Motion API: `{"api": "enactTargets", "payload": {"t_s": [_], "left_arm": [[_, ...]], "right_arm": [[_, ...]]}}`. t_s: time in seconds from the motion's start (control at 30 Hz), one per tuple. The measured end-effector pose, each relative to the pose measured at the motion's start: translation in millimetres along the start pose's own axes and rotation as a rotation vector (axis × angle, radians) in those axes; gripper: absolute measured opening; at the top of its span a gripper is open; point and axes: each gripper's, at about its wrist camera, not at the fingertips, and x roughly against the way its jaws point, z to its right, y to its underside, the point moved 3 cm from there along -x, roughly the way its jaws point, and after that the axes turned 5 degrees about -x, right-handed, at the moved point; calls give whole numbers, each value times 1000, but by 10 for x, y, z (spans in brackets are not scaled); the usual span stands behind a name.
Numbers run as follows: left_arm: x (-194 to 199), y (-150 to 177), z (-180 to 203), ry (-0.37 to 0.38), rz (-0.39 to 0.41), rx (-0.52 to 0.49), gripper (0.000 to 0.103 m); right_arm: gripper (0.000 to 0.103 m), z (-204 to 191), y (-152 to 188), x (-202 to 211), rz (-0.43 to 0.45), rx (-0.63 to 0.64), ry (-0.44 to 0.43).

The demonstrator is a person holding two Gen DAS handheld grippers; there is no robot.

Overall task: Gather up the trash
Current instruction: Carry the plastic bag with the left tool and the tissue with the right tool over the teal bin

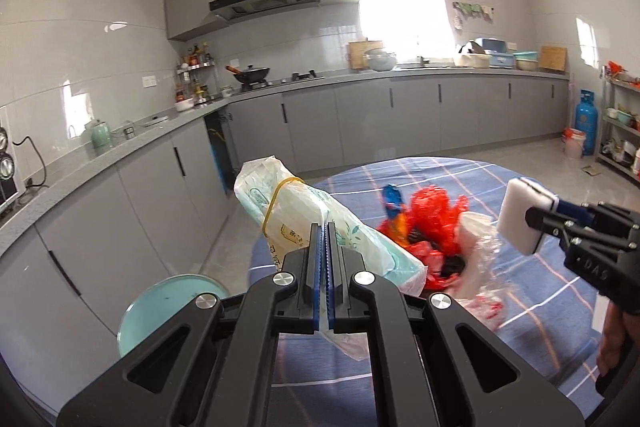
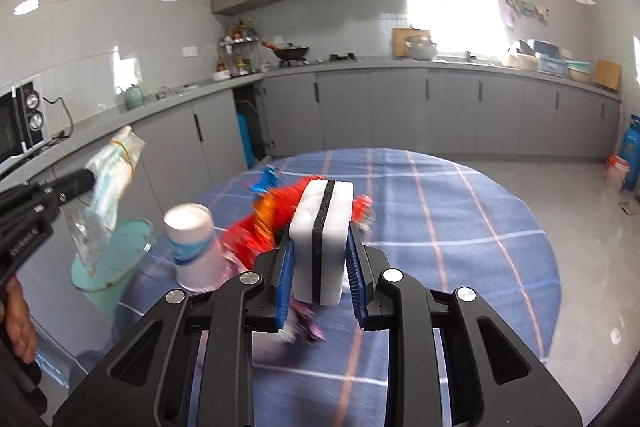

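My left gripper is shut on a white plastic packet bound with a yellow rubber band, held in the air above the table's left edge. It also shows in the right wrist view. My right gripper is shut on a white sponge block with a black middle stripe, held above the table; it also shows in the left wrist view. A pile of red plastic bags and wrappers lies on the blue checked tablecloth. A white paper cup stands upside down beside the pile.
A teal round bin stands on the floor left of the table, below the packet; it also shows in the left wrist view. Grey kitchen cabinets run along the walls. A blue gas cylinder stands far right.
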Motion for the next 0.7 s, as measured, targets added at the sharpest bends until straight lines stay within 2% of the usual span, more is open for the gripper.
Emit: {"api": "enactTargets", "payload": {"t_s": [0.37, 0.7], "left_arm": [[0, 124, -586, -110, -26, 32, 3], [-19, 268, -1026, -201, -57, 53, 3]], "right_arm": [[25, -633, -206, -267, 19, 59, -127], [25, -1164, -270, -573, 3, 115, -208]]}}
